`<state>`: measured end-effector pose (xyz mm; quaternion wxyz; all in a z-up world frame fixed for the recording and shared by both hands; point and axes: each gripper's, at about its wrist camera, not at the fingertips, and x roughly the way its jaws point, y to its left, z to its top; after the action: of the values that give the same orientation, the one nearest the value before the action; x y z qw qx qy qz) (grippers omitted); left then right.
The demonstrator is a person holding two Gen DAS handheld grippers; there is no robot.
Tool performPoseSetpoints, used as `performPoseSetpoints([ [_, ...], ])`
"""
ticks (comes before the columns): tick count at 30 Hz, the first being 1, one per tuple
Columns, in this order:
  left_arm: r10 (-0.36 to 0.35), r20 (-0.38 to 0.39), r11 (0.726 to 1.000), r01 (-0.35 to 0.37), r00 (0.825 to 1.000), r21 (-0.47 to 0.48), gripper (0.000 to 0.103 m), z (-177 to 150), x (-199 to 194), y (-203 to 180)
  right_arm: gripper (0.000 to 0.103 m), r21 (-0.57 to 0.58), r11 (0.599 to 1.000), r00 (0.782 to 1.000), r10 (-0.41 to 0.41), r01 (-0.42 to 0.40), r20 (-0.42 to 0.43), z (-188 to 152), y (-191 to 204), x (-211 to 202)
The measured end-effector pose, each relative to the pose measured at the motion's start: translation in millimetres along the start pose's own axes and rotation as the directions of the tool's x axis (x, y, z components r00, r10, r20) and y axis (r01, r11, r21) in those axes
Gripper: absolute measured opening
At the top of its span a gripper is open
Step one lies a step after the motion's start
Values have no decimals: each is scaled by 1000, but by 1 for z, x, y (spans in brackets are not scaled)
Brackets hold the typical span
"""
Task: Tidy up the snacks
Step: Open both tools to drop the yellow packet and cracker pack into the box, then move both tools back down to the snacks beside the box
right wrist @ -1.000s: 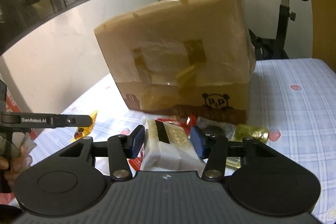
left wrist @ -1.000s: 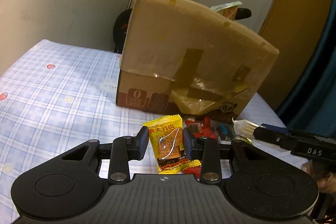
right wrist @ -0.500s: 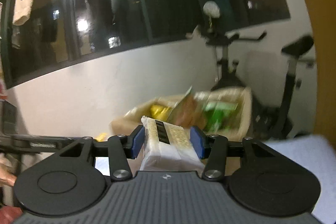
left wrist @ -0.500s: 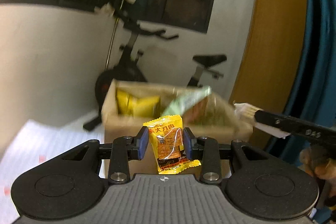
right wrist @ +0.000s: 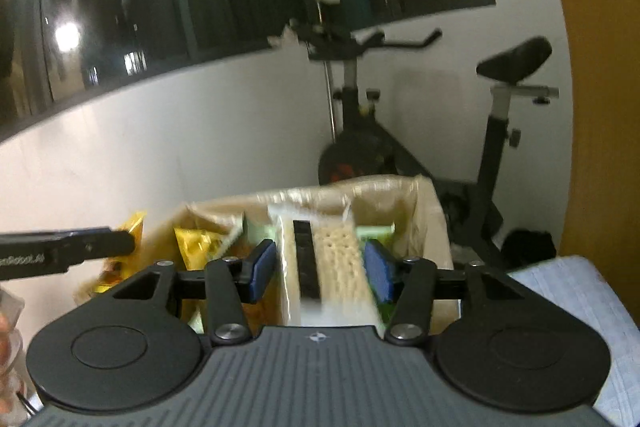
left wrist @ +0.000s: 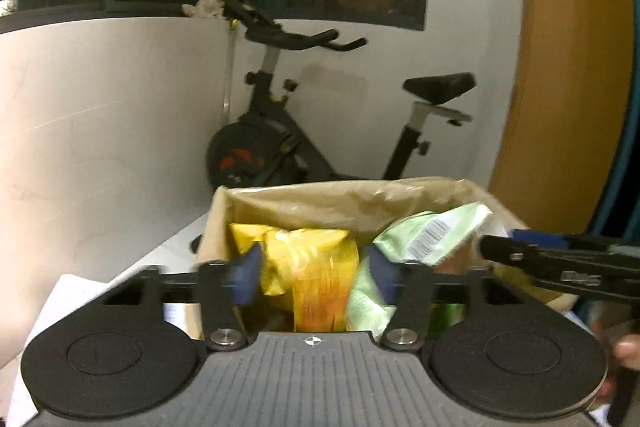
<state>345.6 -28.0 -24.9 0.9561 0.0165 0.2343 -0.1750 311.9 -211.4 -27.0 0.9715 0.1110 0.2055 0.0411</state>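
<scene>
Left gripper point(left wrist: 314, 277): jaws opening, yellow packet point(left wrist: 320, 291) blurred between them, apparently dropping into cardboard box point(left wrist: 320, 199).

Right gripper point(right wrist: 320, 269): jaws opening around cracker pack point(right wrist: 324, 263) above the box.

Risk: the pack tips onto the crowded contents, or the grippers collide.

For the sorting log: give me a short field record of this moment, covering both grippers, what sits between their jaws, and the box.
left gripper: jaws opening over the box
between its jaws: blurred yellow packet, pads not pressing it
right gripper: over the same box
between its jaws: cracker pack, blurred; grip unclear
cardboard box: open-topped, below both grippers
in the box: yellow bags, green bag
behind the box: exercise bike
</scene>
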Motion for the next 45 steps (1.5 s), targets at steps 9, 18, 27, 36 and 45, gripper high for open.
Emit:
performPoseSetpoints([
  [9,-9,18,994,11,1000,-105,70,-26,-48,26,70,-41,995,995,89,-87,43,-14,-14,-41],
  [18,-31,8,988,31,1000,-149,69,-83,-92,23,70,-114,984,987,144,-134,77,-57,-21,-96],
  [27,-91,-147,983,64,985,-174,69,-147,-57,-2,70,-49,993,994,105,-107,-32,-116,-29,-93],
  [36,-153,-311,987,129,938,-96,70,-202,-19,-37,70,-34,999,988,10,-16,-157,-167,-38,-76],
  [45,-160,-356,986,169,921,-4,70,-221,-3,-65,70,-32,999,978,-33,27,-207,-193,-48,-68],
])
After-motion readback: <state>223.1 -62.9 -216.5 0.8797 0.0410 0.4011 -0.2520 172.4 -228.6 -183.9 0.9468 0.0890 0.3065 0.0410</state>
